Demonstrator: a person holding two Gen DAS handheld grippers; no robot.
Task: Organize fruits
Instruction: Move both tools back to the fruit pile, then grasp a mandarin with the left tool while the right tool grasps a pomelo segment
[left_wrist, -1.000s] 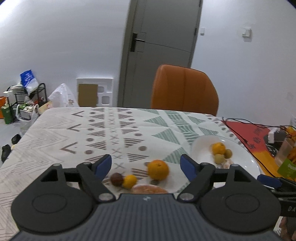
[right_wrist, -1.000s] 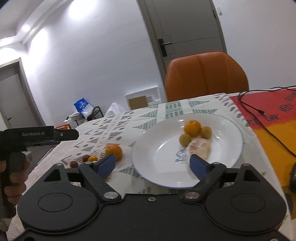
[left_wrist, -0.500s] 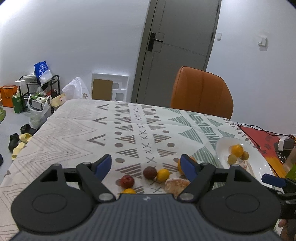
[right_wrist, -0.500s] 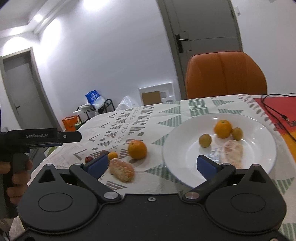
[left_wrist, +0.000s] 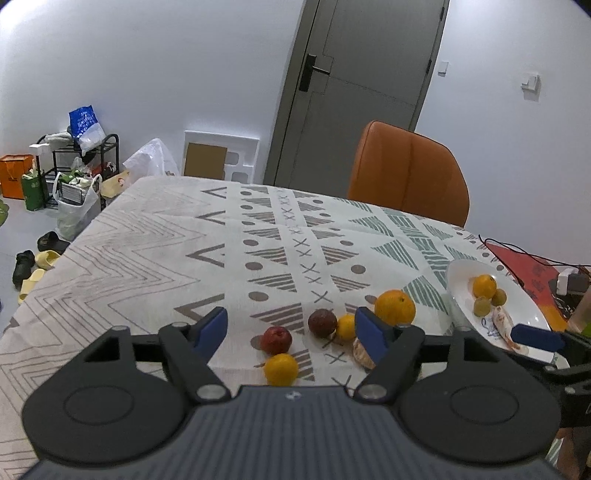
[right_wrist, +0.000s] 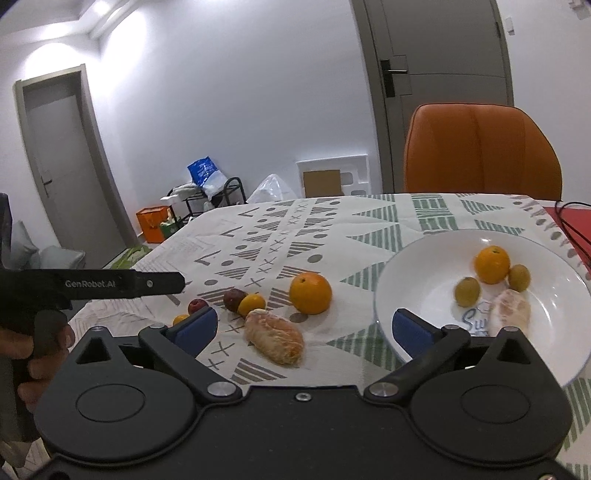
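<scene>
Right now the left gripper (left_wrist: 291, 330) is hovering over the patterned tablecloth (left_wrist: 147, 254) with its blue-padded jaws spread wide and nothing between them. Just ahead of its opening a loose group of fruit is lying on the cloth: a dark red plum (left_wrist: 276, 339), a small yellow-orange citrus (left_wrist: 281, 369) nearest the gripper body, a brownish-purple round fruit (left_wrist: 322, 323) touching another small yellow citrus (left_wrist: 345, 326), and a peeled, pale orange piece (left_wrist: 360, 352) partly hidden behind the right-hand finger. A larger glossy orange (left_wrist: 394, 307) is sitting just beyond that finger.

The right gripper (right_wrist: 302, 326) is also standing wide apart and holding nothing. Directly ahead of its gap the peeled piece (right_wrist: 275, 340) is showing a rough, pithy surface, with the big orange (right_wrist: 310, 292) just beyond it. Beside its right-hand finger a white plate (right_wrist: 417, 266) is carrying a small orange (right_wrist: 492, 264), two dull green-yellow round fruits (right_wrist: 467, 291) and another peeled segment (right_wrist: 511, 310).
</scene>
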